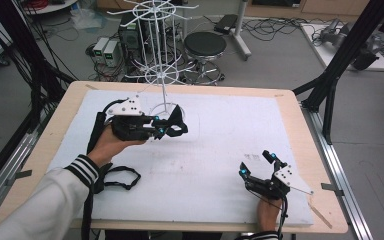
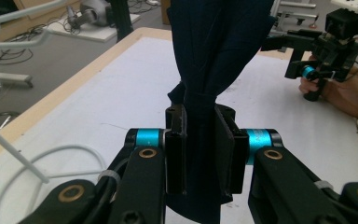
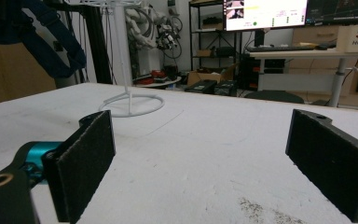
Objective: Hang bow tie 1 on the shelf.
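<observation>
Pinching dark cloth (image 2: 214,56): left gripper (image 1: 172,126), raised, level | right gripper (image 1: 255,162): spread, resting on table (image 1: 220,150)

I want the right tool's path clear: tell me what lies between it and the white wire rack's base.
Nothing but bare white table cover. The high view shows it between the right tool and the wire rack's ring base; the right gripper view agrees.
</observation>
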`<state>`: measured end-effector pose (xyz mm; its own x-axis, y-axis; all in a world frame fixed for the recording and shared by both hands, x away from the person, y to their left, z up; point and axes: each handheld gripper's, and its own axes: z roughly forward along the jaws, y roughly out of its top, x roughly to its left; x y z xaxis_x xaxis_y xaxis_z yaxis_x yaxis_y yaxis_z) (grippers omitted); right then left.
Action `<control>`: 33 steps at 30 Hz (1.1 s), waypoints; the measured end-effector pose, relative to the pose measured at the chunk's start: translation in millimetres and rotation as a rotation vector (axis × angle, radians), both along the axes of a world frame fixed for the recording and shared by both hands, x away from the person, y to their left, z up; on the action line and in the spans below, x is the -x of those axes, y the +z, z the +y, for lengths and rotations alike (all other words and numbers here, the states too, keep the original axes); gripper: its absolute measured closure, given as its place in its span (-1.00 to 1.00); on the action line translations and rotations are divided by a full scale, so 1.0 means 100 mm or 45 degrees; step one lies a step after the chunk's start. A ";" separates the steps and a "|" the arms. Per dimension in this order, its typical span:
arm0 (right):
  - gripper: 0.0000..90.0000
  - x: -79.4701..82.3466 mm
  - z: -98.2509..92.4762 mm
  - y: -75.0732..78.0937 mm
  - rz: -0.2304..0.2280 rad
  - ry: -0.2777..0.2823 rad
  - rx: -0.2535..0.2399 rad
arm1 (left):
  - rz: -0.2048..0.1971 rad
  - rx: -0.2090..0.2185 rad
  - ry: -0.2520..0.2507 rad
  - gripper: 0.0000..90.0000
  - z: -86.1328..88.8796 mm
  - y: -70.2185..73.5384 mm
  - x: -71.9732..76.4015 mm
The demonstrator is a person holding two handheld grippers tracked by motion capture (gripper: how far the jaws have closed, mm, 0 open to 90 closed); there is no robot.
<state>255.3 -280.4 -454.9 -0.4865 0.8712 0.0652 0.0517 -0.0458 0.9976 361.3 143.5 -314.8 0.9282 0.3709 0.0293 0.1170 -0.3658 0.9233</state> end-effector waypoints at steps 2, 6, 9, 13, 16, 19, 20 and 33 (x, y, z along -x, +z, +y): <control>-0.84 0.00 0.00 0.00 0.004 -0.001 -0.001 | -0.004 0.012 0.013 0.68 0.01 0.02 0.00; -0.84 0.00 0.00 0.00 0.003 -0.001 -0.001 | -0.018 0.050 0.052 0.68 0.03 0.06 -0.01; -0.84 0.00 0.00 0.00 0.004 -0.001 -0.001 | -0.025 0.104 0.088 0.68 0.06 0.09 -0.03; -0.84 0.00 0.00 0.00 0.003 -0.001 -0.002 | -0.032 0.145 0.131 0.68 0.09 0.12 -0.05; -0.84 0.00 0.00 0.00 0.003 -0.001 -0.002 | -0.042 0.176 0.164 0.68 0.11 0.15 -0.05; -0.84 0.00 0.00 0.00 0.003 -0.001 -0.001 | -0.036 0.191 0.186 0.68 0.11 0.17 -0.06; -0.84 0.00 0.00 0.00 0.007 0.000 -0.003 | -0.032 0.198 0.190 0.68 0.11 0.18 -0.07; -0.84 0.00 0.00 0.00 0.004 -0.002 -0.002 | -0.043 0.228 0.290 0.67 0.08 0.22 -0.14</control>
<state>255.1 -280.1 -454.9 -0.4852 0.8717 0.0679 0.0544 -0.0474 0.9974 375.2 151.4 -292.7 0.8200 0.5717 -0.0264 0.1459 -0.1641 0.9756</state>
